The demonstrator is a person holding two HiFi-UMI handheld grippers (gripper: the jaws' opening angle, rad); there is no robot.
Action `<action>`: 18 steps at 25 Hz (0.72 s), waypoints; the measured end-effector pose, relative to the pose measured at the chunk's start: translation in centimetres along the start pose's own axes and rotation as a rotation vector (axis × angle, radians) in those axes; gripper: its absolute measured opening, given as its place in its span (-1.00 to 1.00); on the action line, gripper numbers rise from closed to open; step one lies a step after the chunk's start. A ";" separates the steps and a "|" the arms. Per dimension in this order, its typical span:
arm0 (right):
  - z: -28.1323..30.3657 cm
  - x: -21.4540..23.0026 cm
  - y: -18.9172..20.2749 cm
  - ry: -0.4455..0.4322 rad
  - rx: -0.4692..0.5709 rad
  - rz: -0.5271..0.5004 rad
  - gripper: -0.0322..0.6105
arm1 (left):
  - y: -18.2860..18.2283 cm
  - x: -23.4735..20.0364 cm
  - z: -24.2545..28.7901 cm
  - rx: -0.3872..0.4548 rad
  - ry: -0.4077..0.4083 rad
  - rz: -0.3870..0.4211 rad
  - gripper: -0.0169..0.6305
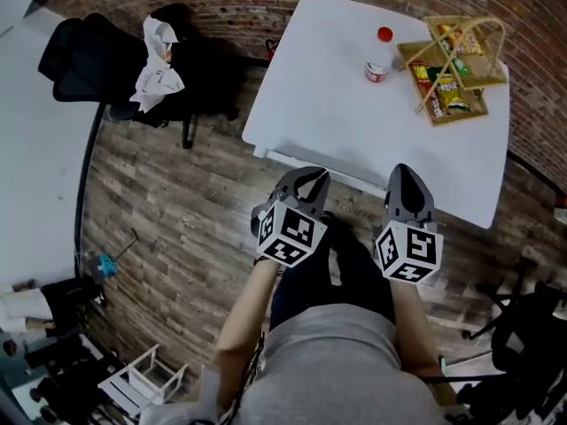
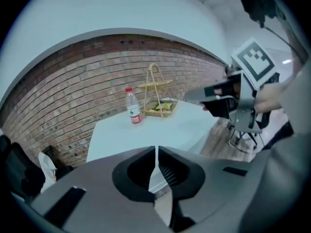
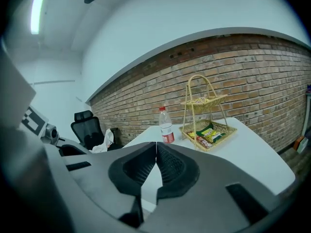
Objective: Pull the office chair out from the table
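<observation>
White table (image 1: pixel 328 96) on plank floor (image 1: pixel 177 211), brick wall (image 1: pixel 235 7) behind.
Office chair (image 1: pixel 93 56) upper left; left gripper (image 1: pixel 309 175) and right gripper (image 1: pixel 404 172) near the table edge, jaws pressed together, empty.

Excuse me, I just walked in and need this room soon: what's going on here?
A person stands at the white table with a gripper in each hand. The left gripper and right gripper are both shut and empty, near the table's near edge. The black office chair stands off to the table's left, with something white and crumpled on it; neither gripper touches it. A water bottle and a wire snack basket sit on the table.
</observation>
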State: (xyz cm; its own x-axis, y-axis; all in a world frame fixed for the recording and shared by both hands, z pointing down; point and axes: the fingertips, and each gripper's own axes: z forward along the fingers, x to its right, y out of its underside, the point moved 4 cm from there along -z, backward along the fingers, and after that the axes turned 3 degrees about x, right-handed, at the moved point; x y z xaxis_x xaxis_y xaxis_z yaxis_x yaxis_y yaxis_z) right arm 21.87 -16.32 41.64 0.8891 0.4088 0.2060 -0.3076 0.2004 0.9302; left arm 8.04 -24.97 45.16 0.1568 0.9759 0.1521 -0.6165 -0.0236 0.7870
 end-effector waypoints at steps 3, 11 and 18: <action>0.7 -0.1 -0.2 0.065 0.015 0.010 -0.86 | 1.0 -0.1 1.0 -0.087 0.052 0.172 -0.90; 1.7 -0.9 0.3 0.164 0.002 0.016 -0.86 | 1.6 0.1 2.8 -0.179 0.236 0.419 -0.59; 1.6 -0.3 0.1 0.238 0.030 0.030 -0.86 | 3.6 1.4 4.5 -0.342 0.429 0.653 -0.36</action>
State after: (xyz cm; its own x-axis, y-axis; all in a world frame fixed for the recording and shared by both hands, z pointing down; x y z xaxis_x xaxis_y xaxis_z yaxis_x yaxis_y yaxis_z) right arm 22.07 -17.87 42.19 0.7737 0.6132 0.1596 -0.3197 0.1602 0.9339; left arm 9.48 -24.64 50.89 -0.5742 0.7891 0.2184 -0.6919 -0.6103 0.3858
